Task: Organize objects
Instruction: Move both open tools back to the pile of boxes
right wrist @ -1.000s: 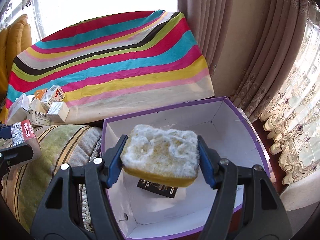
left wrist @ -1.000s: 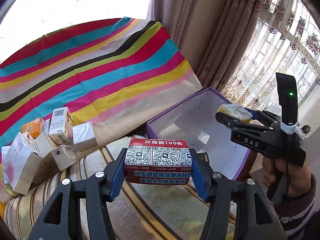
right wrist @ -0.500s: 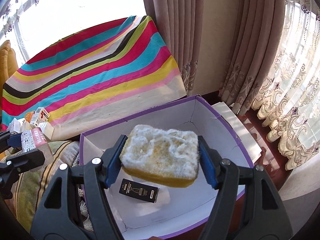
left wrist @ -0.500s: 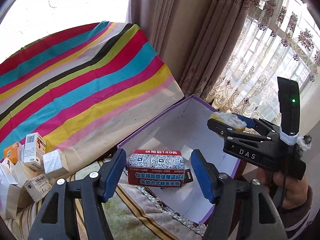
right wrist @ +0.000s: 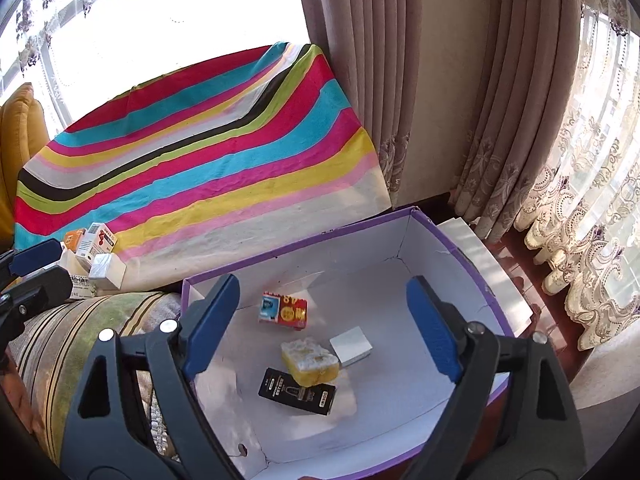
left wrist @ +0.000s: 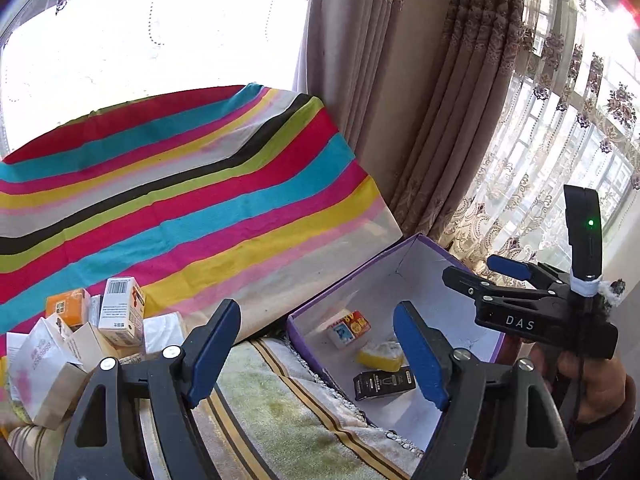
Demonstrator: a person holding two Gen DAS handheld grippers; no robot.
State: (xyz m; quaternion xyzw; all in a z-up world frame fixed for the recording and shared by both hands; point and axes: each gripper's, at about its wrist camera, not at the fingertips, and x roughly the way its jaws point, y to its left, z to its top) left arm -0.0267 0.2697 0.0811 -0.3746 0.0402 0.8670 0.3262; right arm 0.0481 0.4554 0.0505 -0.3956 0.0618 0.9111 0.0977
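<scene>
On the white floor of the purple-rimmed cardboard box lie a red printed carton, a yellow sponge with a whitish scouring top resting partly on a flat black carton, and a small silver-white box just beside the sponge. Above the box the right gripper is opening its blue-padded jaws with nothing between them, and the left gripper, over the box's near left corner and the striped green cushion, is likewise opening and empty. A heap of small white and orange cartons sits to the left against the rainbow-striped cloth.
</scene>
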